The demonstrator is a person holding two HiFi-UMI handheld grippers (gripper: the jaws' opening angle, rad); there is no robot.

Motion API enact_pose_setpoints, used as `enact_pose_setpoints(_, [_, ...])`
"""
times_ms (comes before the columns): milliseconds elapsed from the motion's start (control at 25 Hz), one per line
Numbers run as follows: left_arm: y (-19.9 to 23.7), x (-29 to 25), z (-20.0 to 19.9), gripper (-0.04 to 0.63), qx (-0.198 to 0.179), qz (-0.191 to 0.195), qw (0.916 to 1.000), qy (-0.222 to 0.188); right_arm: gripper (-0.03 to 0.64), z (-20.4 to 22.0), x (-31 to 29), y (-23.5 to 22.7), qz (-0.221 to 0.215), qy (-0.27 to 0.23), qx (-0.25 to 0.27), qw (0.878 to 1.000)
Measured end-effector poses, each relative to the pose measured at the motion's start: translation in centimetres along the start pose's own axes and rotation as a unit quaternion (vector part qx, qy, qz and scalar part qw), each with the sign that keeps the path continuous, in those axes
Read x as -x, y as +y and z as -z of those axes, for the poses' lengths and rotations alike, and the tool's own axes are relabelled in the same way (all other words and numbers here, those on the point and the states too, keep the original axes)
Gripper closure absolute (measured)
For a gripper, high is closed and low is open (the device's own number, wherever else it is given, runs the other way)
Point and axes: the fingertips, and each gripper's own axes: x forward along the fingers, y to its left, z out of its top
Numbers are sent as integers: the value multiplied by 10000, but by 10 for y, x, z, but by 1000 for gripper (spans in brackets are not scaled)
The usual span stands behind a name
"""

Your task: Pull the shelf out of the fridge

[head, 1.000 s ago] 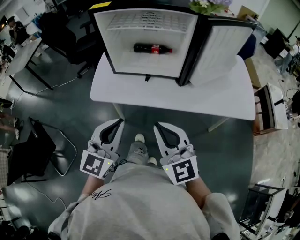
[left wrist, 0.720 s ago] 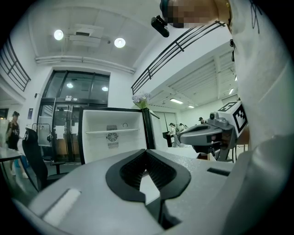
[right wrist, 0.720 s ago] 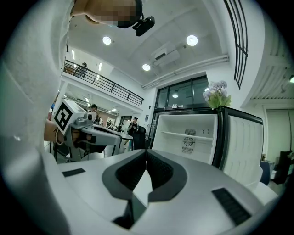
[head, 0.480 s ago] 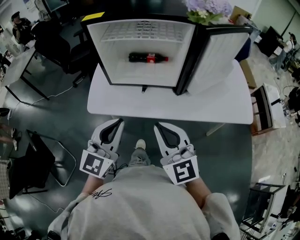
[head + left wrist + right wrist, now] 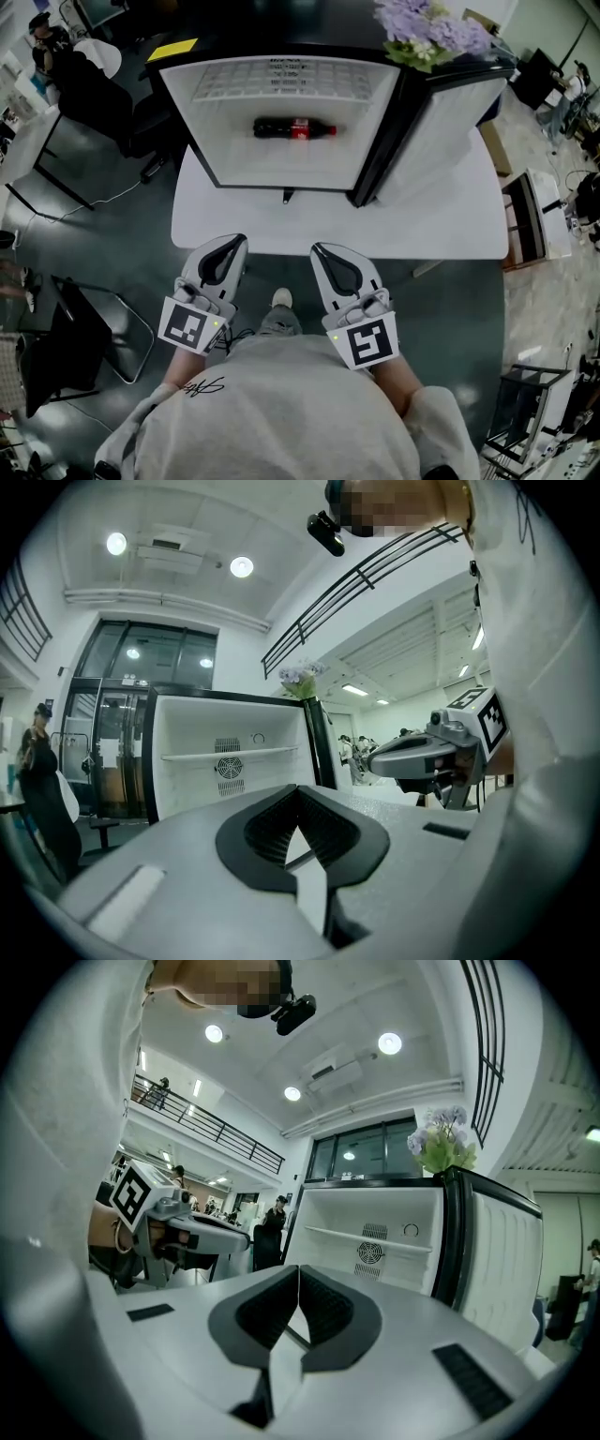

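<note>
Head view is showing the shelf (image 5: 272, 82) lying level inside the open fridge (image 5: 187, 131) on the table (image 5: 422, 225), long axis running side to side, while the left gripper (image 5: 234, 242) and right gripper (image 5: 322, 250) are pointing toward it, jaws clenched empty.

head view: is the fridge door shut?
No, the fridge door stands swung open to the right, with the shelf and a bottle showing inside.
</note>
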Motion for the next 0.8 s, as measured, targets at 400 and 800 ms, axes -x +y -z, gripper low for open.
enact_pose_setpoints(400, [37, -31, -1, 591, -92, 116, 9999, -17, 604, -2, -42, -24, 87, -34, 17, 10000])
enact_pose_setpoints(800, [77, -57, -7, 591, -136, 335, 9992, -196, 604, -9, -79, -40, 343, 20, 108, 9994])
